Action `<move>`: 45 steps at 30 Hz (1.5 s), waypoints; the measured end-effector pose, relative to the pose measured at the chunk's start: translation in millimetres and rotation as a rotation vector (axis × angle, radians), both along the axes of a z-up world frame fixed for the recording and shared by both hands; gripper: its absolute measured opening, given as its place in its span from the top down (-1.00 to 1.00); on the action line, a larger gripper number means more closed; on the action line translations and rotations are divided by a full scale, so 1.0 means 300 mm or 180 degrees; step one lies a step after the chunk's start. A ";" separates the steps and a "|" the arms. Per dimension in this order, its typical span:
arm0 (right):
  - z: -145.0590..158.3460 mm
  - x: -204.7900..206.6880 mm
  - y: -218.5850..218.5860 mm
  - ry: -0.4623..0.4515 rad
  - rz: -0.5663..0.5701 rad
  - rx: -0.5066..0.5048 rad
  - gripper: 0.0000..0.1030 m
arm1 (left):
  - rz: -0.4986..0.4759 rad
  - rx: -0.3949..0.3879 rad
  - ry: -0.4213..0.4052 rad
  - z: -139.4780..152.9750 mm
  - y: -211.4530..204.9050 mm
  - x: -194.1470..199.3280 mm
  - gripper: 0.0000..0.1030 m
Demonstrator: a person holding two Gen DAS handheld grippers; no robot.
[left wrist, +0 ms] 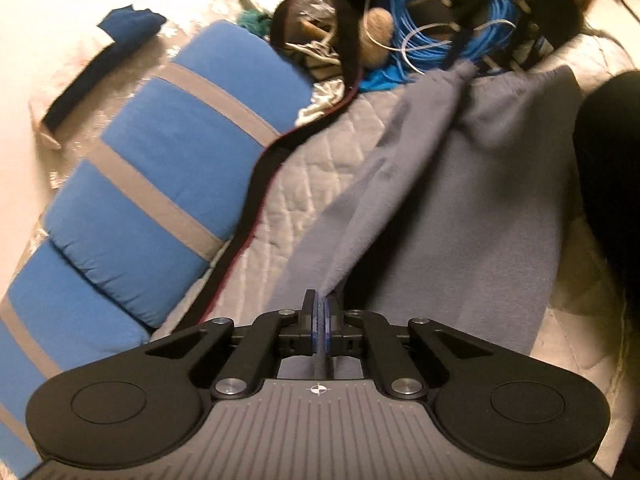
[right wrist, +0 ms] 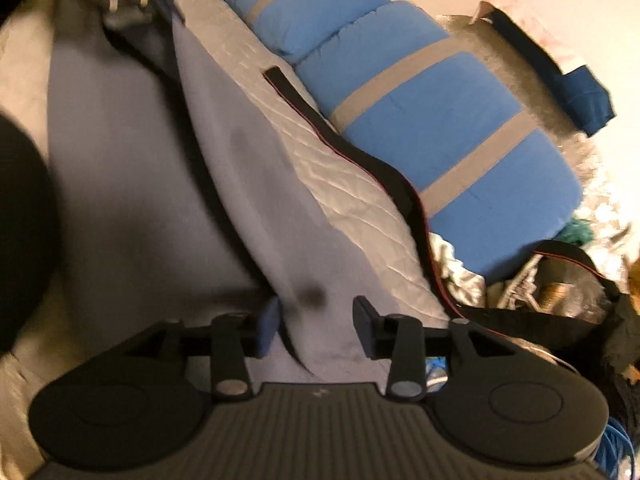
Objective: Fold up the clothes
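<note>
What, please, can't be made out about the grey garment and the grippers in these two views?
- Grey garment: its type; a dark shape hides the left view's right edge.
- Right gripper: pad contact; blurred.
- Left gripper: how much cloth is pinched; fingers cover it.

— A bedroom, is it?
— Looks so: quilted bedspread, a blue striped cushion along the bed's edge, blue cable coils and clutter heaped at its far corner.
</note>
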State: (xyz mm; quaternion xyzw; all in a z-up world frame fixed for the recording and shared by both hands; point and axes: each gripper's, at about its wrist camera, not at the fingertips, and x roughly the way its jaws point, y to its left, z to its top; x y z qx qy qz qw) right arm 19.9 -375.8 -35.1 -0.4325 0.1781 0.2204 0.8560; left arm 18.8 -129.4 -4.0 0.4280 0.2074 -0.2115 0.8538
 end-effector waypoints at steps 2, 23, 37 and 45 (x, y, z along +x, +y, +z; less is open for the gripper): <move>-0.010 0.007 -0.007 -0.0051 -0.0107 0.0044 -0.12 | 0.0021 0.0000 -0.0018 0.017 0.015 -0.004 0.94; -0.080 0.038 0.044 -0.0286 -0.0145 -0.0824 0.18 | 0.0063 -0.0020 -0.0219 0.105 0.001 -0.025 0.95; -0.091 0.055 0.023 -0.0551 0.0008 -0.1412 0.62 | 0.0123 -0.0197 -0.0276 0.142 0.039 -0.013 0.95; 0.020 -0.070 -0.018 -0.0445 0.0294 -0.1458 0.76 | -0.0145 0.0038 -0.0219 0.089 0.044 -0.090 0.95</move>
